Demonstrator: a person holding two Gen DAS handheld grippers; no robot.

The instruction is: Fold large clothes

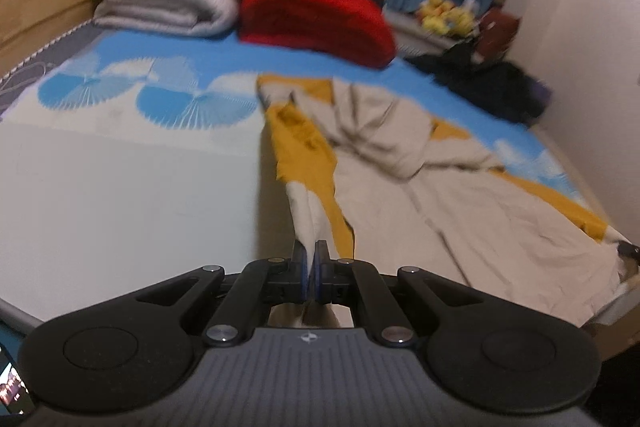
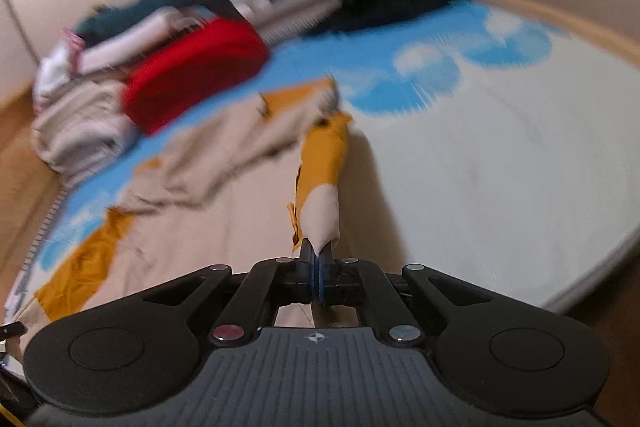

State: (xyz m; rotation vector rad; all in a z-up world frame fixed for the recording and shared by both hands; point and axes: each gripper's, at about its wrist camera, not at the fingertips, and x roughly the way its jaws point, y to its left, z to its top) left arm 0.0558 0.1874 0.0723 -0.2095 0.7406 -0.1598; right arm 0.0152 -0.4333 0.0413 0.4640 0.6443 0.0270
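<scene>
The beige-and-mustard garment (image 1: 420, 187) lies along the bed's (image 1: 120, 187) near edge; left gripper (image 1: 309, 267) and right gripper (image 2: 319, 267) each pinch a corner. Raise both evenly, keeping the edge taut between them

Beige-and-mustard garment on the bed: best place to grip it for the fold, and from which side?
Grip the near hem corners, coming from the near bed edge: the beige-and-mustard garment lies lengthwise away from that edge. Left claw and right claw are each shut on a corner there.
</scene>
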